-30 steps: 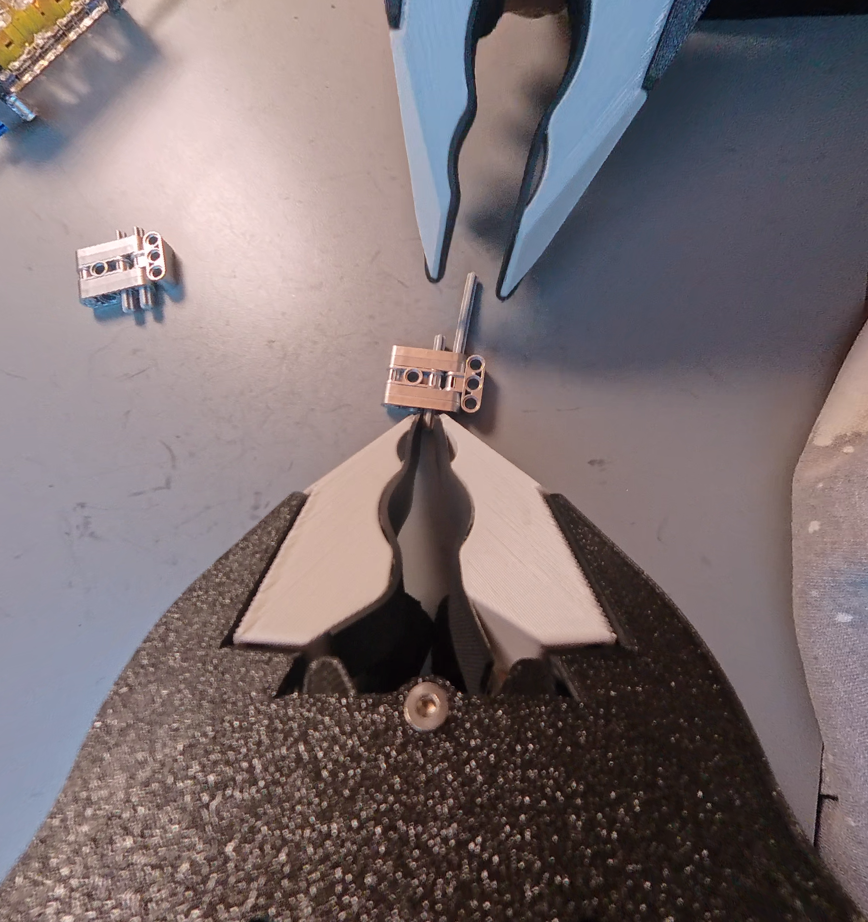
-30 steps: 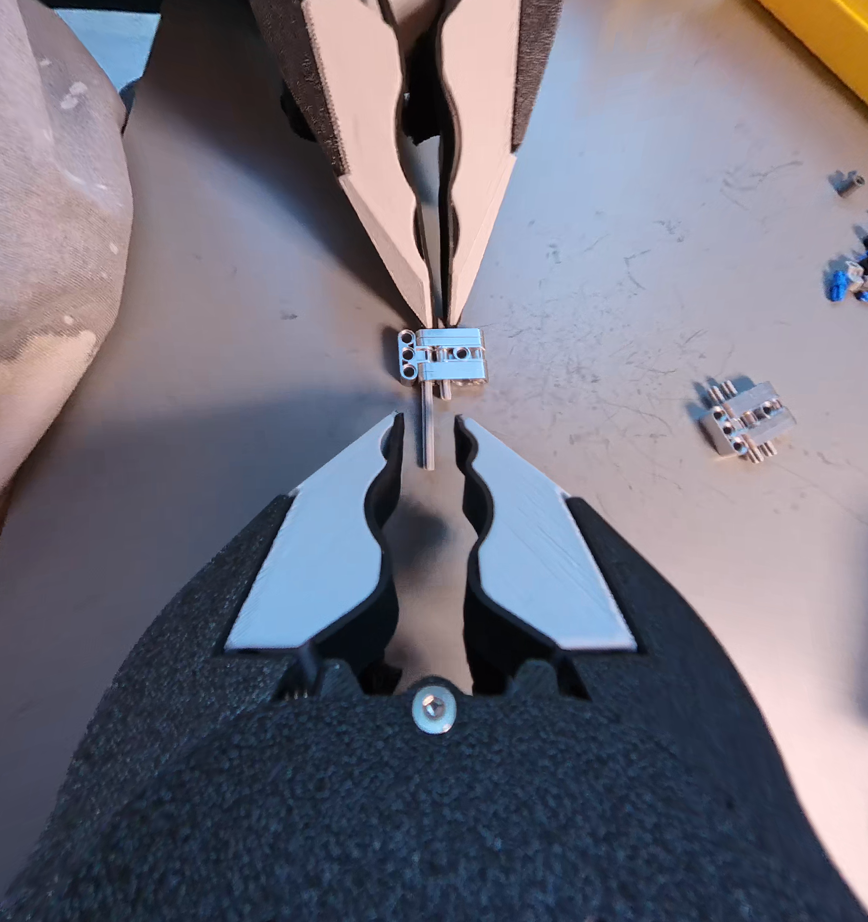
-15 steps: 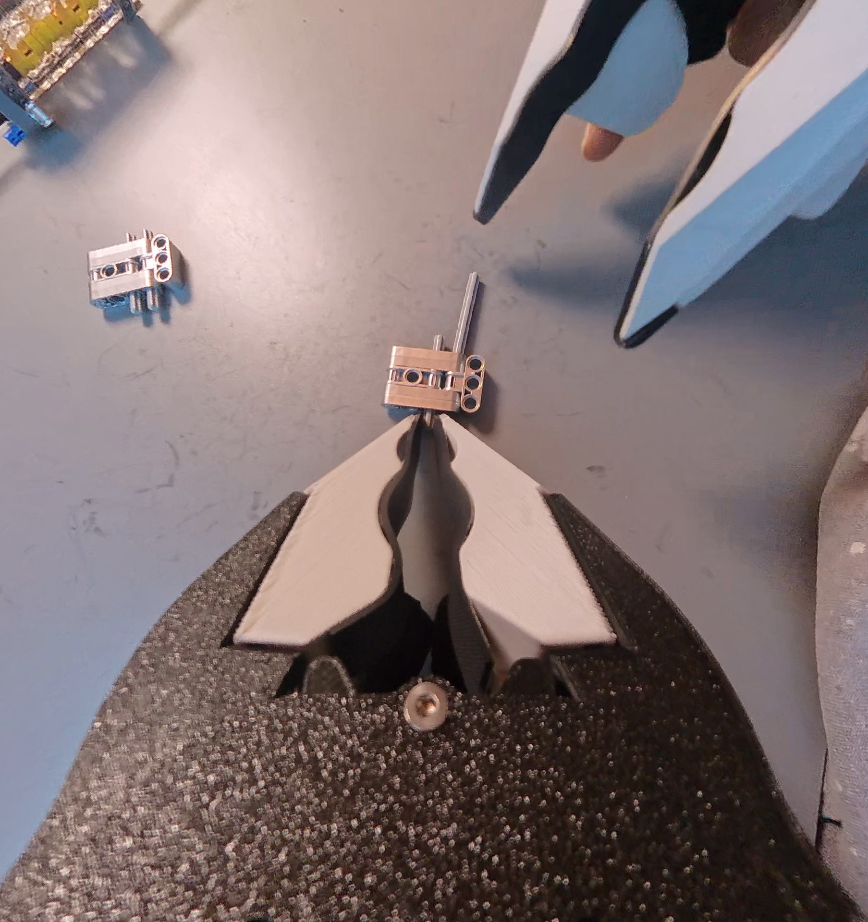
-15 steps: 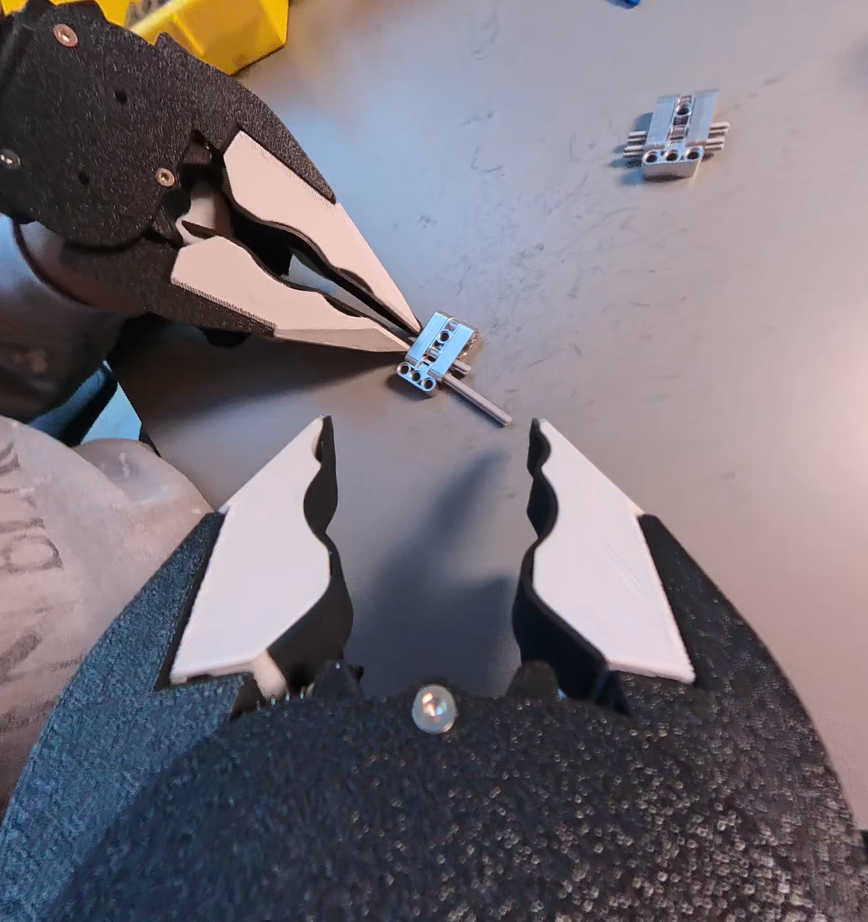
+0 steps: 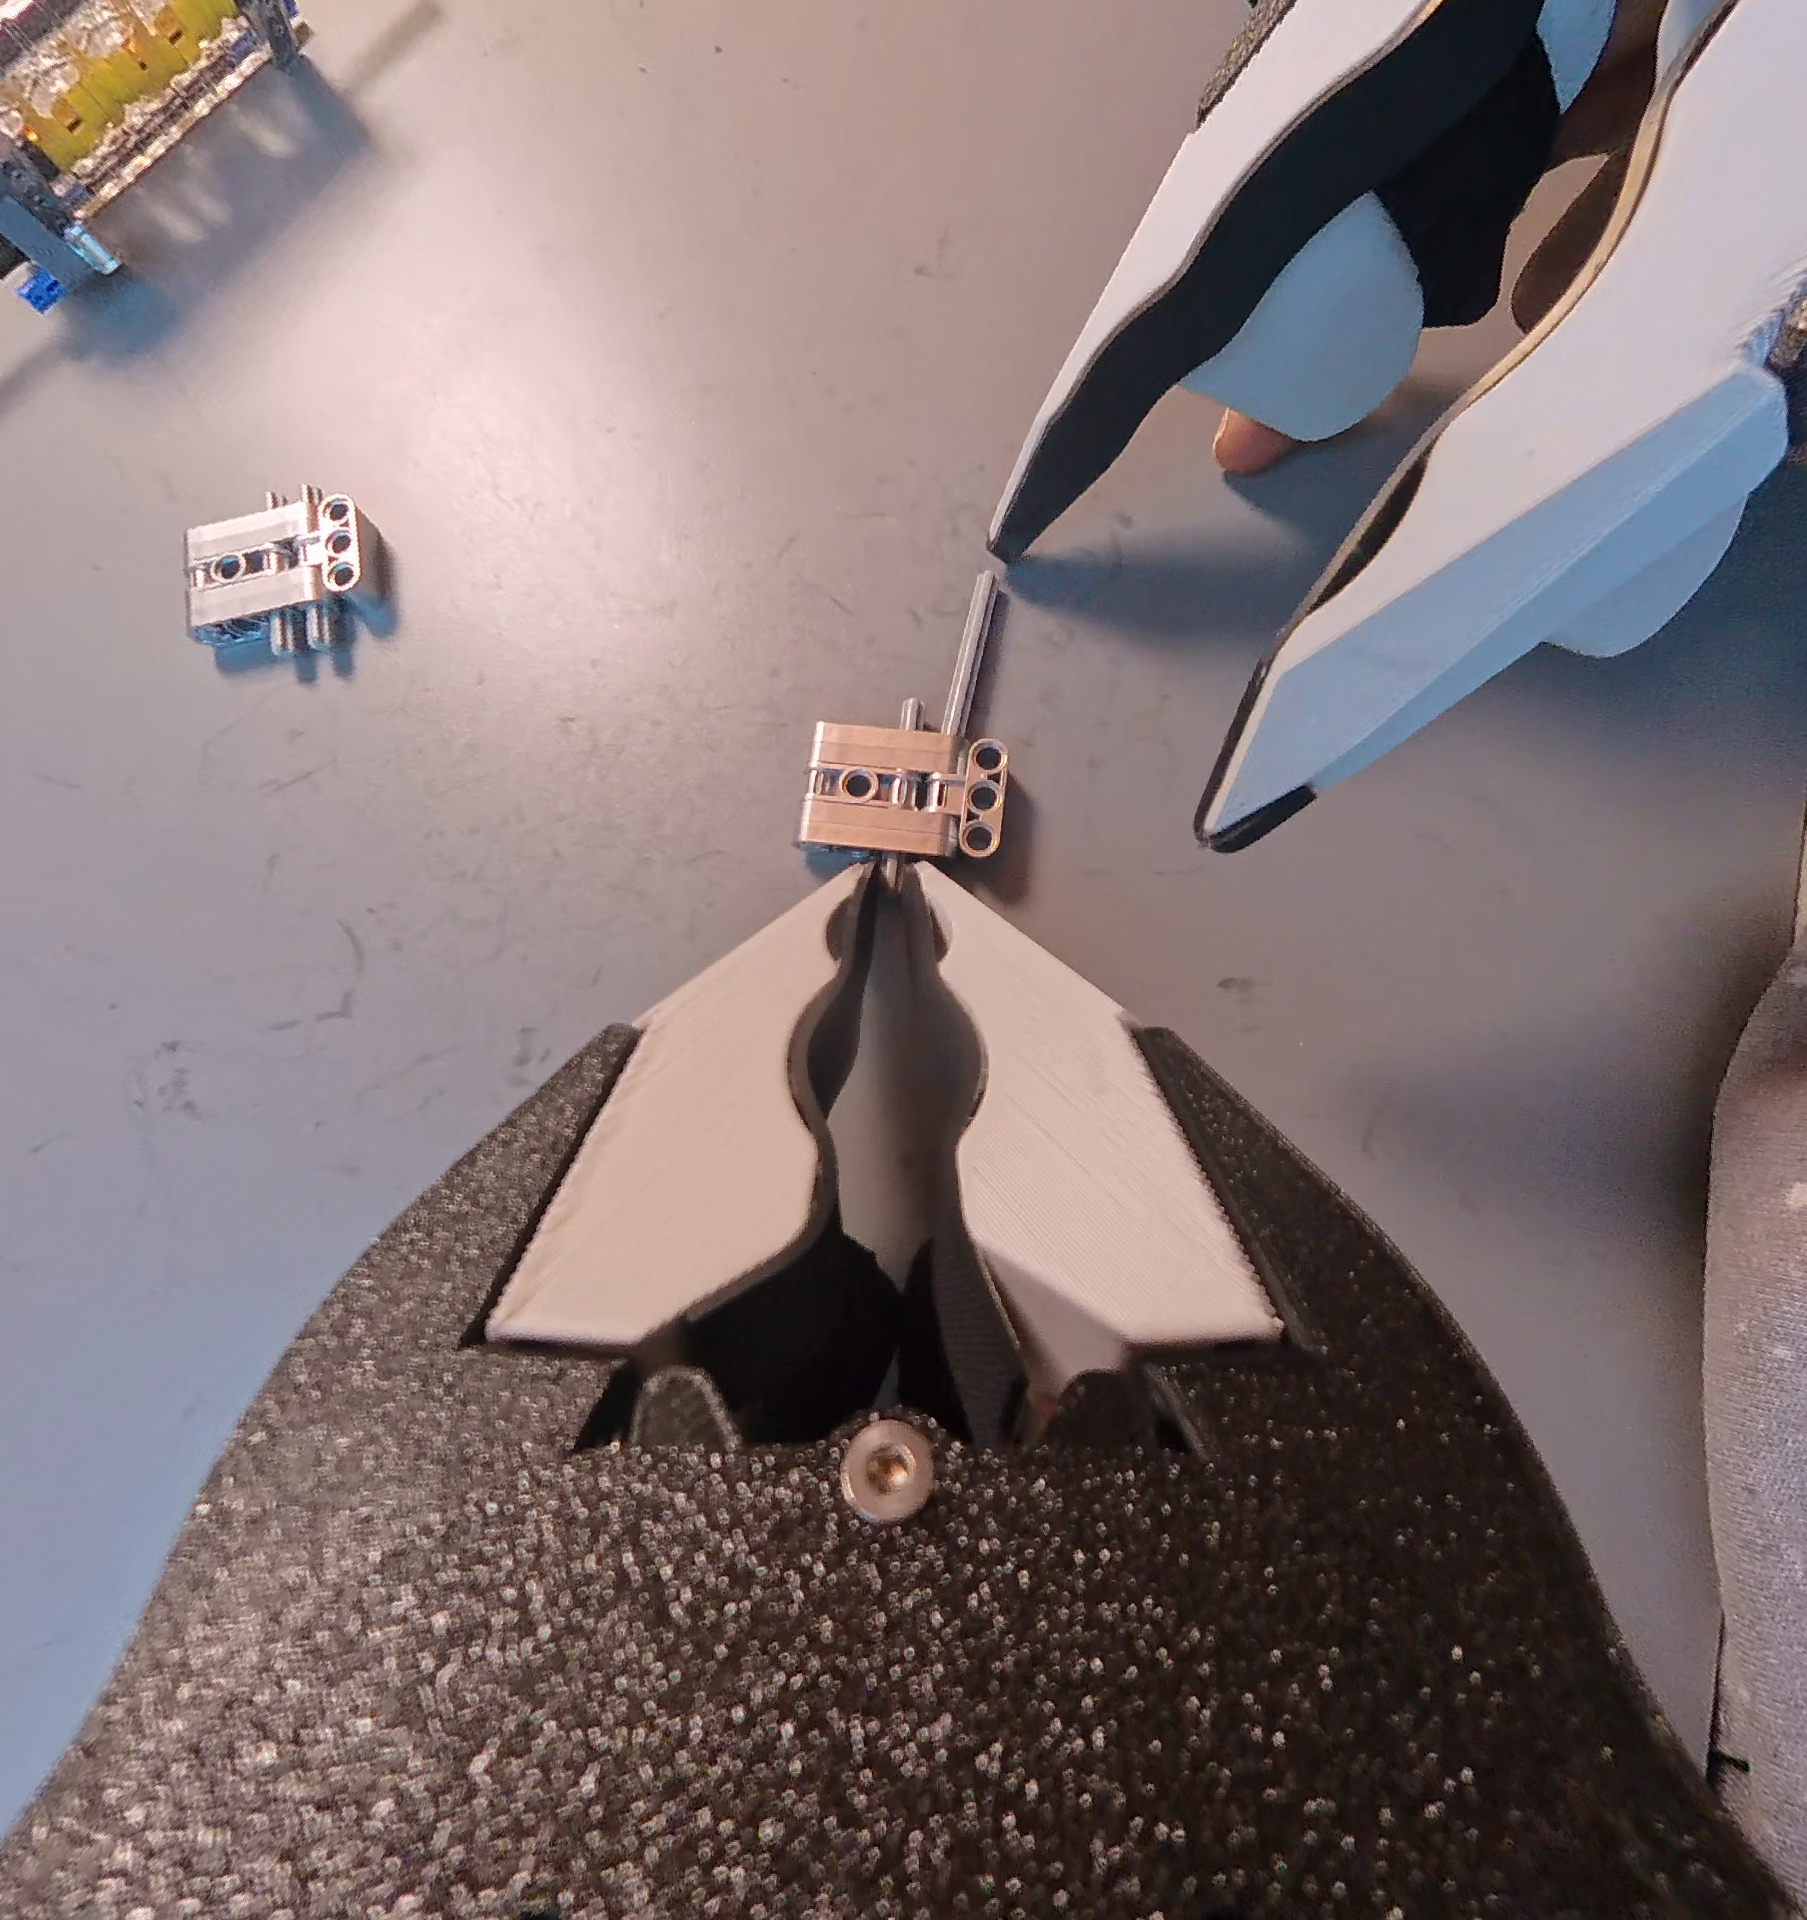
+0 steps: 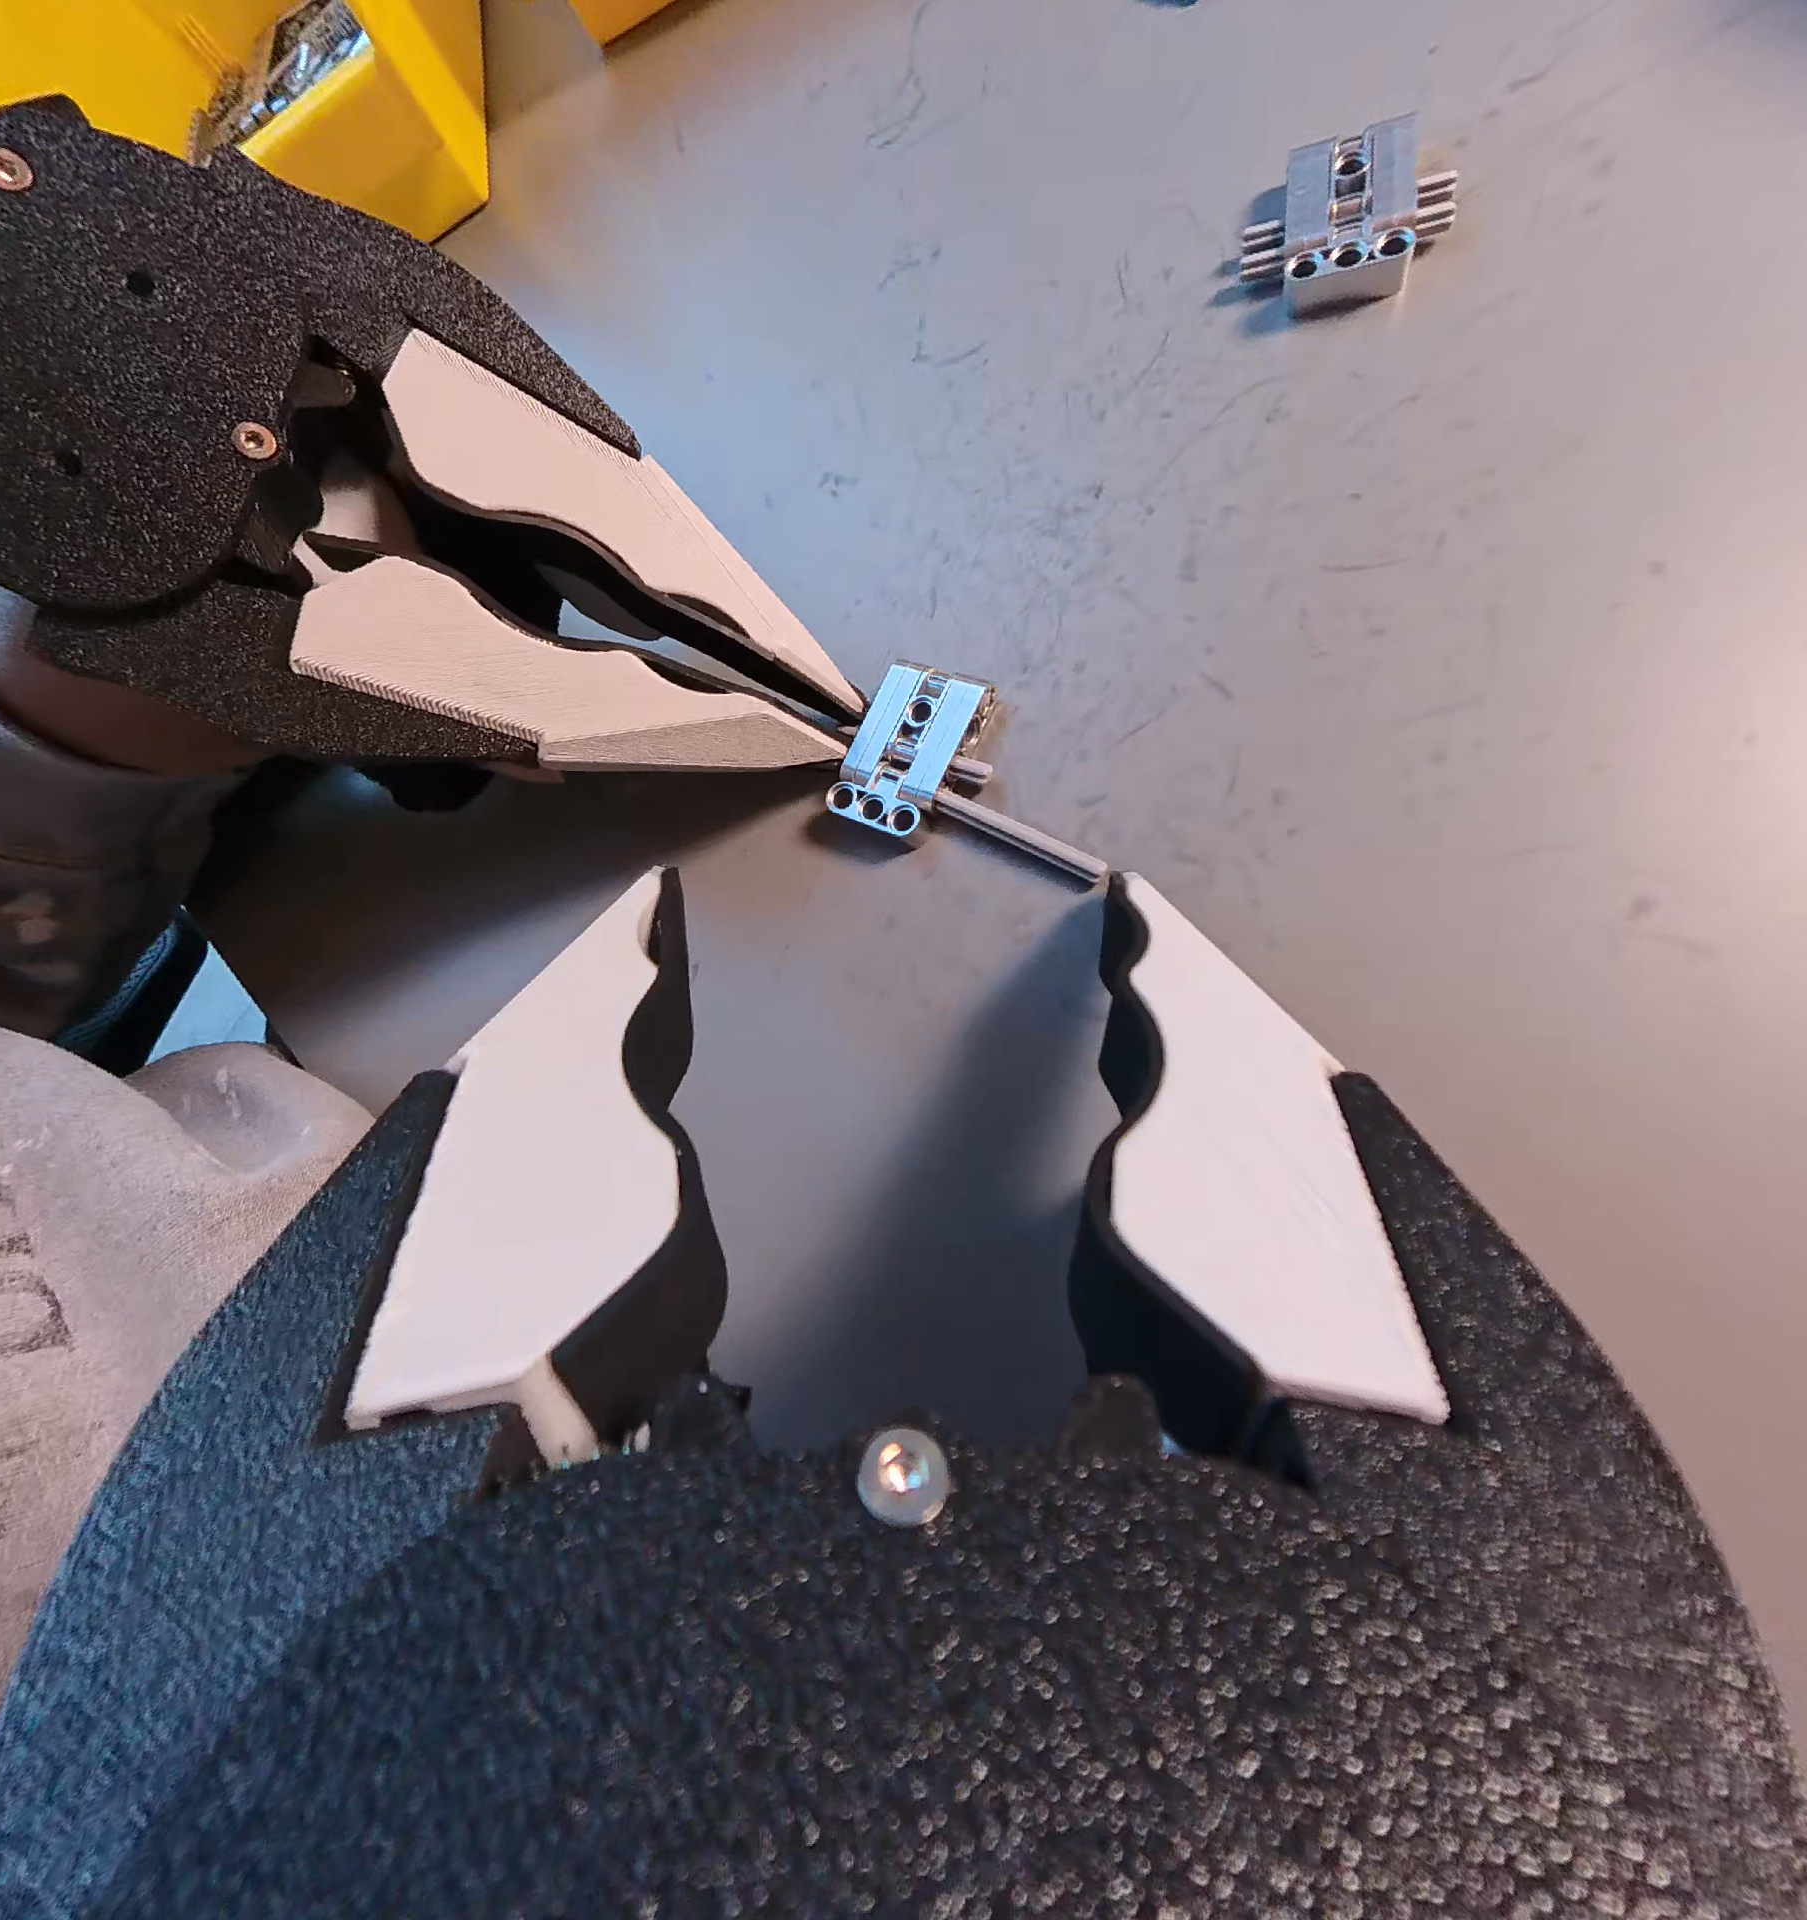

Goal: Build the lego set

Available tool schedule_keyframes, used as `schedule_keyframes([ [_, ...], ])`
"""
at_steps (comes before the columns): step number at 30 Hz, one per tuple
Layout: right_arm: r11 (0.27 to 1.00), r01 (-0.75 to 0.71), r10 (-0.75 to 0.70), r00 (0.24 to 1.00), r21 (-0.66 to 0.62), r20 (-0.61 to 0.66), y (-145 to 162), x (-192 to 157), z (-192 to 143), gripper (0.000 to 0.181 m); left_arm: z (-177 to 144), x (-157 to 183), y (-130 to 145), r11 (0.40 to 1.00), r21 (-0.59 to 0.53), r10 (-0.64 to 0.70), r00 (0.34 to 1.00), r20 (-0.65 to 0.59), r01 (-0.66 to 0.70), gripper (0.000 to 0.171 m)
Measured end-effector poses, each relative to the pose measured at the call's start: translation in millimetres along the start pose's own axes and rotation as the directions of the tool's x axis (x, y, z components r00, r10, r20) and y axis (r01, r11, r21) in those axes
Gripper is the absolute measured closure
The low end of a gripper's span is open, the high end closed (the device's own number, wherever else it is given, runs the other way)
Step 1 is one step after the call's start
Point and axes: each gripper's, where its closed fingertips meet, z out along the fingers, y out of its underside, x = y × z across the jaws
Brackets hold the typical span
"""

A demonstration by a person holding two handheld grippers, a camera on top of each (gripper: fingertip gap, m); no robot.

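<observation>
Grey and scuffed, the table (image 5: pixel 587 312) carries everything, and places below are given from the small grey beam block (image 5: pixel 904 795) at its middle. Far to the block's left and beyond it stands a grey-and-yellow brick frame (image 5: pixel 99 114); nearer on that side, well apart, lies a second grey block (image 5: pixel 281 556) with short pins sticking out.

Directly behind the block, the left tool (image 5: pixel 894 868) has its tips drawn together on a short pin stub at the block's near face, so it is clamped there and pins the block to the table. From the block's far face a thin grey axle (image 5: pixel 972 649) runs straight away from the left tool, tilting slightly right; that is its long axis.

To the right of the block, the right tool (image 6: pixel 883 888) is spread wide with nothing between its fingers. In its own view the axle's free end lies just off the tip of its right-hand finger; whether they touch I cannot tell. It is the nearer tool to that free end. Yellow bins (image 6: pixel 359 94) sit far beyond the block in that view.
</observation>
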Motion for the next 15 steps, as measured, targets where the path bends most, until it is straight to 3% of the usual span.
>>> schedule_keyframes([
  [15, 0.999, 0.029, -0.030, 0.999, -0.040, -0.025, 1.5, -0.9, 4.6, 0.102, 0.6, 0.3, -0.4, 1.000, -0.003, 0.013, 1.000, 0.013, -0.013, 0.169],
])
